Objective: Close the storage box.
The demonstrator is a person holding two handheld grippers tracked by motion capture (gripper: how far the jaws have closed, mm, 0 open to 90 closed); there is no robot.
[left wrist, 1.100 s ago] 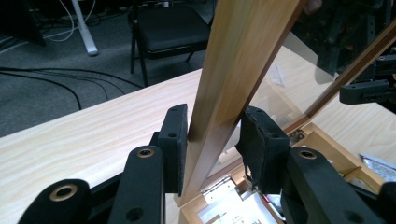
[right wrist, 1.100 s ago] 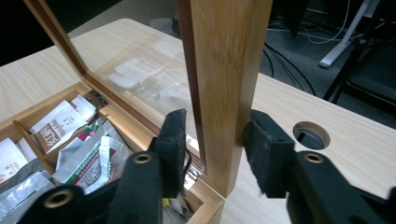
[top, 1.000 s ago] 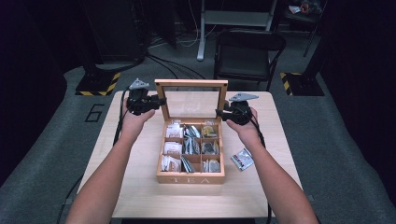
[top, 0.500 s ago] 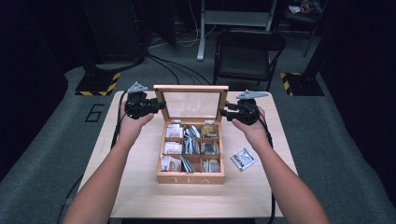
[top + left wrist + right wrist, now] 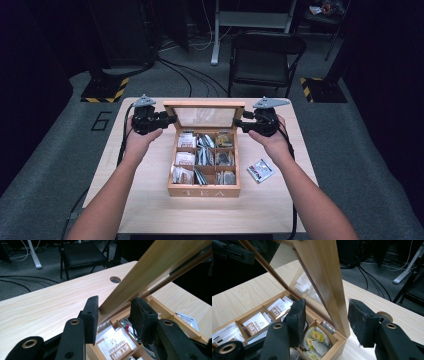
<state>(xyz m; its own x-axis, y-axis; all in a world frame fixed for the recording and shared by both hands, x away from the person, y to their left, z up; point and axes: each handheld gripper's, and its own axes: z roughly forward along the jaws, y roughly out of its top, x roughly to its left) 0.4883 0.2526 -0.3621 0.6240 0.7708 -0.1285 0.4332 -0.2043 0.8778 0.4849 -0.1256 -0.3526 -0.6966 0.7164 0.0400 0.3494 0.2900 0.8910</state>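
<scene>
A wooden tea box [image 5: 204, 190] stands mid-table with its glass lid [image 5: 204, 106] raised. Sachets fill its compartments. My left gripper [image 5: 172, 119] is at the lid's left edge. In the left gripper view my left gripper [image 5: 113, 312] has both pads against the lid's frame [image 5: 140, 277], though the jaws have just been easing open. At the lid's right edge is my right gripper [image 5: 237, 122]. In the right gripper view my right gripper [image 5: 325, 317] has its jaws apart around the lid frame [image 5: 322, 270] with a gap on the glass side, and they have just been opening.
One loose sachet [image 5: 260, 170] lies on the table right of the box. A black folding chair [image 5: 265, 55] stands behind the table. A cable hole [image 5: 115, 279] sits in the tabletop beyond the lid. Bare tabletop [image 5: 150, 200] lies left of the box.
The lid's top edge has swung toward me, so the lid looks shorter in the high view. My left gripper came toward me with it. The right gripper barely shifted.
</scene>
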